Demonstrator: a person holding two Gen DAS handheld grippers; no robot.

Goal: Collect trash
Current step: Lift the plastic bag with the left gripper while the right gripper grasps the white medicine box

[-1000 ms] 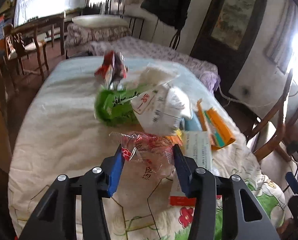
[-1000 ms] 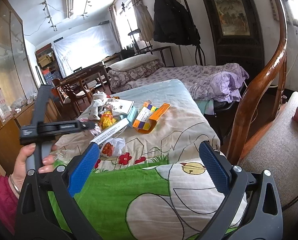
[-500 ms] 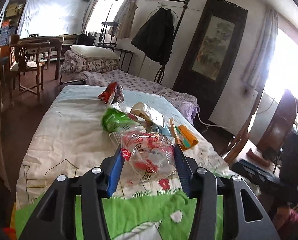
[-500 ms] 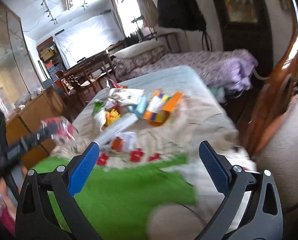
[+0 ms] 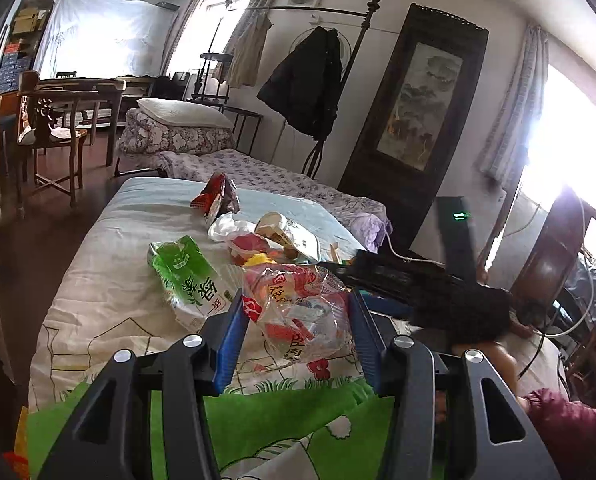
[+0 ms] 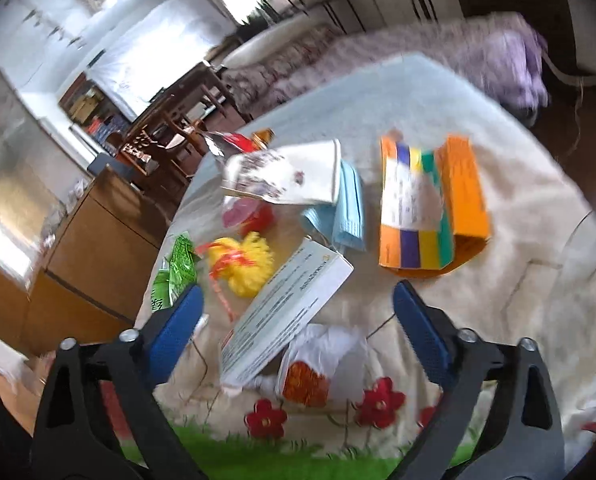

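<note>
A crinkly clear plastic wrapper [image 5: 302,312] with red print is pinched between the two blue pads of the left gripper [image 5: 298,320]. The wrapper is held up above the bed cover [image 5: 98,300], not lying on it.

More trash is spread on the bed beyond it. A green carton [image 5: 186,276] is lying just to the left of the wrapper. Farther back a red snack bag [image 5: 216,198] is standing up, and a white paper cup [image 5: 274,226] is lying on its side next to a white plastic bag [image 5: 224,228]. At the far right a dark red sleeve [image 5: 570,420] can be seen.

The right gripper [image 6: 298,320] is held over the trash pile, and its picture is blurred. Its blue pads are spread wide, though the jaws have just been closing a little. Nothing is pressed by them. A long white box [image 6: 286,320] is lying between and just past the pads. Under its near end a crumpled white wrapper [image 6: 318,364] with an orange patch is seen. A yellow fluffy thing [image 6: 250,262] is lying left of the box, and a green packet [image 6: 176,272] is seen near the left pad. Farther off, an orange box with coloured stripes [image 6: 430,208] is lying open beside a light blue packet [image 6: 350,208]. A white paper cup [image 6: 286,176] is lying above them.
</note>
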